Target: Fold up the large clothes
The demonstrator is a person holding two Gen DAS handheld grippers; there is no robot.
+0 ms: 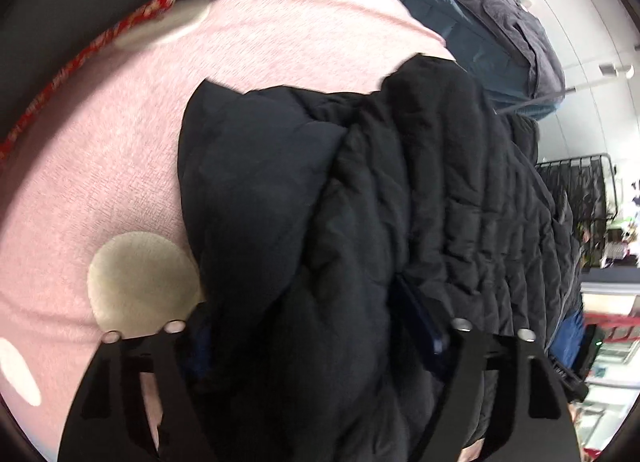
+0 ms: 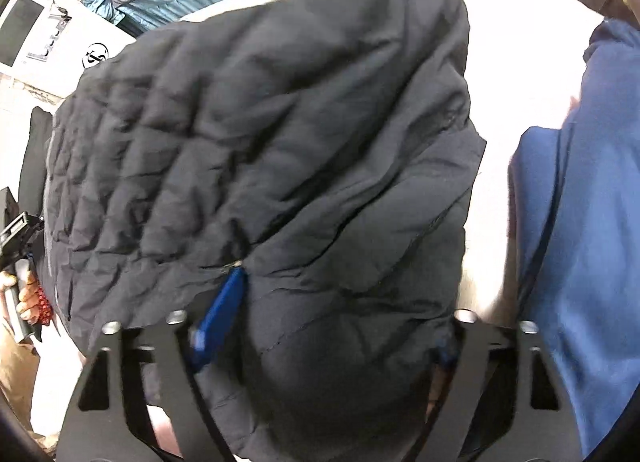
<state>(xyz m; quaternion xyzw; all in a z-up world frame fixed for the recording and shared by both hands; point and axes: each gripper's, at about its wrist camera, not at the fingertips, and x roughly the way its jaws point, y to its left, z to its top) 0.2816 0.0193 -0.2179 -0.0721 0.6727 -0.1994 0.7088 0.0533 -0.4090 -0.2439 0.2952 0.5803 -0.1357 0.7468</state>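
Observation:
A large black quilted jacket (image 1: 360,197) lies on a pink blanket (image 1: 120,141). In the left wrist view my left gripper (image 1: 316,338) has its blue-padded fingers (image 1: 424,322) wide apart with a thick bunch of the jacket between them. In the right wrist view the same jacket (image 2: 280,141) fills the middle, and my right gripper (image 2: 324,334) also straddles a fold of it, blue fingers (image 2: 220,318) spread on either side. Whether either gripper presses the fabric is unclear. The other gripper and the hand holding it (image 2: 20,262) show at the far left.
A cream round patch (image 1: 140,282) marks the blanket by the left finger. A red-trimmed grey item (image 1: 100,33) lies at the upper left. Grey and teal bedding (image 1: 500,29) is piled beyond the jacket. A blue garment (image 2: 580,221) lies to the right. A black wire rack (image 1: 576,189) stands farther off.

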